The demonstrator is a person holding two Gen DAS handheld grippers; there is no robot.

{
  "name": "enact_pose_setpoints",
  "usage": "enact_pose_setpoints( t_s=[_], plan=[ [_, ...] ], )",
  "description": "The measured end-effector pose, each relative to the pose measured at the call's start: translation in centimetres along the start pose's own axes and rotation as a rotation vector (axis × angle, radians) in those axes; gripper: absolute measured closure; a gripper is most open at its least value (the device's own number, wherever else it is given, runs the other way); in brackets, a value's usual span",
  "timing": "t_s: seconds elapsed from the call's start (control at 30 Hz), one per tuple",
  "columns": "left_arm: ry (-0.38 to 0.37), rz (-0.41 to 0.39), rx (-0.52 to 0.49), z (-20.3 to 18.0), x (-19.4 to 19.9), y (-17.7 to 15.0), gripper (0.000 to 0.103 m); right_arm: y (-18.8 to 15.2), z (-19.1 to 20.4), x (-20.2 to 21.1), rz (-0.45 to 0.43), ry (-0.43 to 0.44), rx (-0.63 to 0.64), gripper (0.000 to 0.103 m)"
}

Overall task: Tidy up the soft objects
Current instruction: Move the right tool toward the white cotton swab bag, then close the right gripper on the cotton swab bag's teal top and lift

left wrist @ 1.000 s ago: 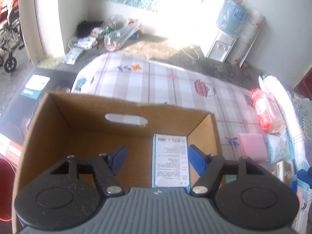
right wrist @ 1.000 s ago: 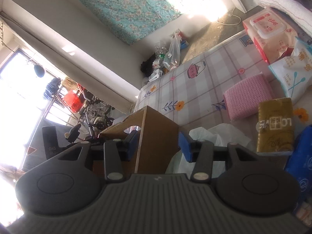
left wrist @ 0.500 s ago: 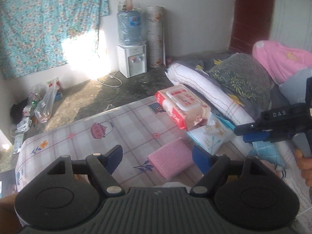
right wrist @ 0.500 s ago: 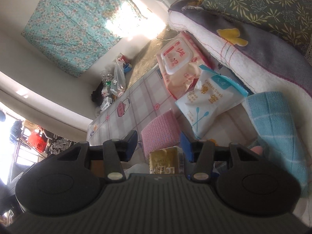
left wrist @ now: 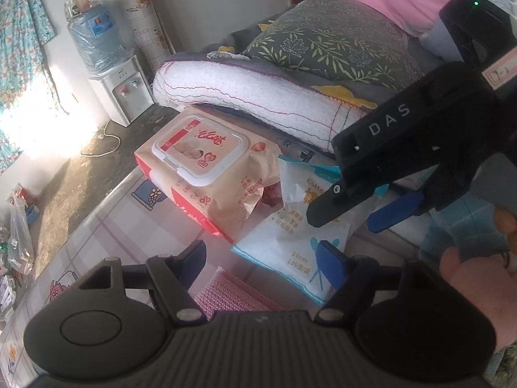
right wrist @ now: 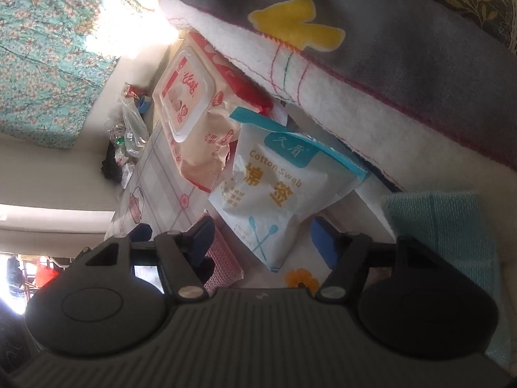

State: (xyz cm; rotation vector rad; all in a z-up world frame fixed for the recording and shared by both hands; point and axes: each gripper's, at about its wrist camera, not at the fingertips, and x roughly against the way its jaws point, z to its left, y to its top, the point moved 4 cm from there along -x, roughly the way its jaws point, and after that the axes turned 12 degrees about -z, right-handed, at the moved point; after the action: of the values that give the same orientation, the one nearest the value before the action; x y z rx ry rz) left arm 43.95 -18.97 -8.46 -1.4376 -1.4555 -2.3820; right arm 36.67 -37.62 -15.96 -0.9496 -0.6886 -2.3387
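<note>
Cotton swab bag lies on the bed between wet wipes pack at 10 o'clock and teal cloth at 3. Right tongs, just widening, straddle its lower corner untouched; left tongs spread, empty, over pink cloth.

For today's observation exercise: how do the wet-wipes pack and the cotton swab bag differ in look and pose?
The wet-wipes pack is peach and red with a hard white flip lid; the cotton swab bag is white and teal with no lid. The wipes pack is bulkier; the swab bag is flatter. The bag's corner overlaps the pack's crumpled end. Both are soft plastic packets on the checked sheet.
</note>
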Motion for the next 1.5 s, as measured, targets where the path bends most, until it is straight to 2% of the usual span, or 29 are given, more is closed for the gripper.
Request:
enact_pose_setpoints(
  t_s=[0.17,0.3,0.57,0.67,0.73,0.77,0.8,0.87,0.9,0.97,1.23,1.4,1.5],
  plan=[
    [-0.052,0.01,-0.005,-0.1,-2.6,0.6,0.026,0.9,-0.5,-2.5,0.026,0.017,-0.101,0.025],
    [-0.076,0.038,0.008,0.0,-4.3,0.6,0.026,1.2,-0.8,-4.0,0.04,0.03,-0.158,0.025],
    [-0.123,0.075,0.063,0.1,-6.1,0.6,0.025,1.1,-0.2,-6.8,0.045,0.053,-0.178,0.024],
    [-0.145,0.088,0.07,-0.2,-6.3,0.5,0.034,1.0,0.2,-7.6,0.03,0.075,-0.187,0.024],
    [-0.144,0.079,0.053,-0.5,-6.2,0.5,0.045,0.9,0.5,-8.1,0.016,0.082,-0.185,0.027],
    [-0.147,0.074,0.048,-0.6,-6.0,0.6,0.049,0.8,0.6,-8.2,0.006,0.086,-0.182,0.033],
    [-0.146,0.074,0.048,-0.6,-5.9,0.7,0.055,0.7,0.9,-8.4,-0.002,0.085,-0.176,0.044],
    [-0.134,0.069,0.049,-0.6,-5.8,0.8,0.059,0.7,1.1,-8.7,-0.018,0.093,-0.17,0.049],
    [-0.141,0.063,0.051,-0.7,-5.6,0.9,0.065,0.6,1.4,-8.8,-0.023,0.1,-0.171,0.052],
    [-0.127,0.054,0.054,-0.6,-5.3,1.1,0.067,0.6,2.1,-9.0,-0.037,0.11,-0.156,0.056],
    [-0.118,-0.02,0.11,0.3,-1.2,3.1,0.069,0.6,6.4,-7.8,-0.097,0.172,-0.097,0.061],
    [-0.076,-0.087,0.119,1.0,4.4,4.7,0.069,-0.2,11.2,-5.2,-0.14,0.229,-0.02,0.061],
    [-0.033,-0.129,0.135,1.8,9.2,5.0,0.068,-1.6,15.1,-2.9,-0.16,0.278,0.048,0.061]
  ],
)
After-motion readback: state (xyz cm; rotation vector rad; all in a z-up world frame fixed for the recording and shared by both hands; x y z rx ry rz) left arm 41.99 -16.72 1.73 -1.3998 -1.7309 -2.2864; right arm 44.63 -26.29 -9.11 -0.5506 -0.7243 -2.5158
